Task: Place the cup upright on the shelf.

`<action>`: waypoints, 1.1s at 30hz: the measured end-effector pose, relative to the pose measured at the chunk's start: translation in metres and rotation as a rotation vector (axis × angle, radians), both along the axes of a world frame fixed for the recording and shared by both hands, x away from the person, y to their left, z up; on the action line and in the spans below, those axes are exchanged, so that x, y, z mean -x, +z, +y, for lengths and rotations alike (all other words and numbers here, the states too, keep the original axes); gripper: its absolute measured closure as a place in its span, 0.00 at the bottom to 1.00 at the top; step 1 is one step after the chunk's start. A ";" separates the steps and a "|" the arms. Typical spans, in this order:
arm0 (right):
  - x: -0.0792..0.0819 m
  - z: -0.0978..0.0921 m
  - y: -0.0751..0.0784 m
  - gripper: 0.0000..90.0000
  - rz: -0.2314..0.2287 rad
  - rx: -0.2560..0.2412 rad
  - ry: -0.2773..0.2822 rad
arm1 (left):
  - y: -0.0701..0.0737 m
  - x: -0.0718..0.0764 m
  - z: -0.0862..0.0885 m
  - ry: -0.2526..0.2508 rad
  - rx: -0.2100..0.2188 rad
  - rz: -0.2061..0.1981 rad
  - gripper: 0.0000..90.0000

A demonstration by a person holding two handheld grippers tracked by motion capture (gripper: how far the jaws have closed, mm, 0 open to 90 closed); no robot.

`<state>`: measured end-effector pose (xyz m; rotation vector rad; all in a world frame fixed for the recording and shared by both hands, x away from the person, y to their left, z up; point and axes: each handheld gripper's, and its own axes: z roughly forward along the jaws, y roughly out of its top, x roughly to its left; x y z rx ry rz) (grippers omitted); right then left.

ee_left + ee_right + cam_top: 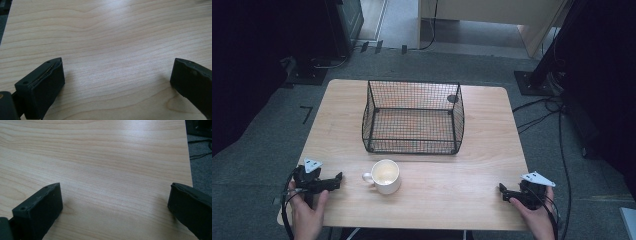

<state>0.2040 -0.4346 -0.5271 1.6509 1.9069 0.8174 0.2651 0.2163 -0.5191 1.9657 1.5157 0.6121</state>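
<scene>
I hold both grippers, left (339, 176) and right (501, 188), jaws spread and empty, low over the table (452, 190); the mug (384, 176) sits near the left one, before the basket (412, 117).

Left gripper (338, 178): matte black body, grey three-cornered plate on top, black cable looping off its rear. Jaws are blocky black pads; the left one shows two small screw holes along its top edge and a thin seam, possibly a layered pad. Right gripper (502, 190): same black build, grey plate, black cable behind. Both hands bare; no sleeve in view.
</scene>
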 end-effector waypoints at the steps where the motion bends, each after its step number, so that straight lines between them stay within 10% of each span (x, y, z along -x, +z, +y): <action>1: 0.000 0.001 0.000 0.00 0.000 0.001 -0.003 | 0.000 0.000 0.000 0.000 0.000 0.000 0.00; 15: 0.000 0.011 0.019 0.00 -0.030 -0.026 -0.002 | 0.000 0.000 0.000 0.000 0.000 0.000 0.00; 33: -0.016 0.086 0.049 0.00 -0.088 -0.046 0.142 | 0.000 0.000 0.000 0.001 0.002 -0.002 0.00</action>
